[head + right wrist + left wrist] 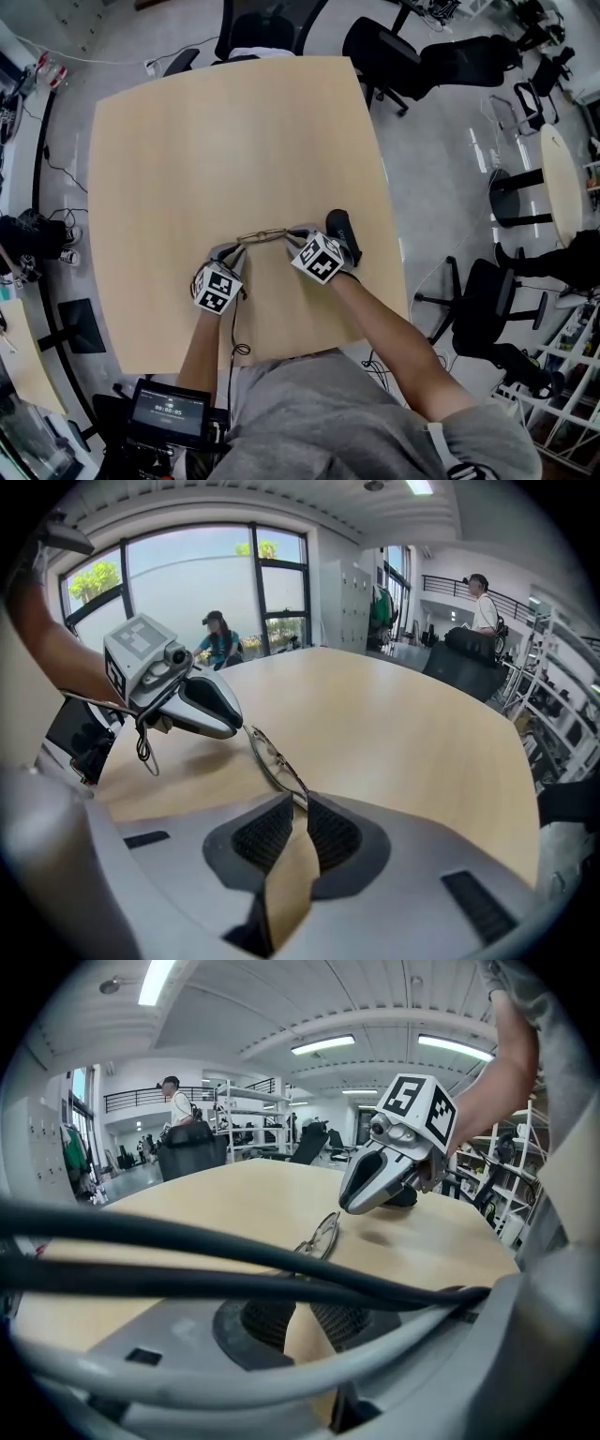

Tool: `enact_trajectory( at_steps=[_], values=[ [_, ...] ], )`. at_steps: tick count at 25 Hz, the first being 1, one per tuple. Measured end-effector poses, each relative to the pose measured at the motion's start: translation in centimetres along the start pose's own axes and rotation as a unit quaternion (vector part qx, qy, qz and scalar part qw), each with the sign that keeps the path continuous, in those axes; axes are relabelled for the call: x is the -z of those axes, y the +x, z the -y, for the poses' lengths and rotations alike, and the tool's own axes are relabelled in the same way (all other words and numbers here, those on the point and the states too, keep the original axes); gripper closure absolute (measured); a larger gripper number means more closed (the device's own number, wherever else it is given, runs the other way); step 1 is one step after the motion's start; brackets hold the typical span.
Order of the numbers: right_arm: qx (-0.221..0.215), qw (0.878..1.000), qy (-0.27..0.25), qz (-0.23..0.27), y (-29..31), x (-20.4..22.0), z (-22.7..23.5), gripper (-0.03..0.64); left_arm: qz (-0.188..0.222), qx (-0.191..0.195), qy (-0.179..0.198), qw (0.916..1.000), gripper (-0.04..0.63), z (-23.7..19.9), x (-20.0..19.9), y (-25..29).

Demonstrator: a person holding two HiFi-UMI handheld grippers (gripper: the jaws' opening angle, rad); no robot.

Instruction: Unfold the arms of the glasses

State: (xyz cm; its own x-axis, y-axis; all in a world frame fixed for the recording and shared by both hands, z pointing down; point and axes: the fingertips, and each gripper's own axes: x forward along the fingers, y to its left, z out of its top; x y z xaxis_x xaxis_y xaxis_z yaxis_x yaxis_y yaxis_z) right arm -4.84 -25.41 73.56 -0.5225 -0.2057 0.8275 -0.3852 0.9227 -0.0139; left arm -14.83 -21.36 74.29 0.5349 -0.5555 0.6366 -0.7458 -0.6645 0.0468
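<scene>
With the thin wire-framed glasses (262, 235) lying on the pale wooden surface (187, 141), jaws pinched nearly together on either end, the left gripper (236, 249) should probably pin the frame while the right gripper (292, 234) eases one arm gently outward about its hinge.

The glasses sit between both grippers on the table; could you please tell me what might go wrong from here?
1. The right gripper pinches one end of the thin glasses with only its jaw tips, so the frame might slip or twist free when an arm is swung out.
2. The left gripper meets the other end; opposing pulls could bend the wire frame.
3. Black cables cross the left gripper view and hide that contact, so its grip is hard to judge.
</scene>
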Motion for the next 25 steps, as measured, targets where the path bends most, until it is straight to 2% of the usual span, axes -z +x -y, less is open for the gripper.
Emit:
enact_trajectory(
  at_steps=[4,9,14,23,25],
  values=[
    [0.003,1.000,-0.010,-0.015,0.8,0.0,0.2,0.584,0.004,0.007,-0.001,1.0000,0.571,-0.4,0.1,0.3],
    [0.032,0.999,-0.027,-0.032,0.9,0.1,1.2,0.586,0.017,0.032,-0.004,0.9993,0.571,-0.4,-0.3,0.4],
    [0.050,0.998,-0.016,-0.041,1.0,0.2,1.2,0.586,0.022,0.047,0.000,0.9986,0.571,-0.2,-0.8,0.1],
    [0.032,0.999,-0.009,-0.034,0.2,0.9,-1.2,0.586,0.016,0.059,-0.013,0.9980,0.571,2.0,0.3,0.3],
    [0.030,0.999,-0.011,-0.036,0.3,1.2,-1.6,0.587,0.019,0.050,-0.008,0.9985,0.571,2.1,0.0,0.0]
  ],
)
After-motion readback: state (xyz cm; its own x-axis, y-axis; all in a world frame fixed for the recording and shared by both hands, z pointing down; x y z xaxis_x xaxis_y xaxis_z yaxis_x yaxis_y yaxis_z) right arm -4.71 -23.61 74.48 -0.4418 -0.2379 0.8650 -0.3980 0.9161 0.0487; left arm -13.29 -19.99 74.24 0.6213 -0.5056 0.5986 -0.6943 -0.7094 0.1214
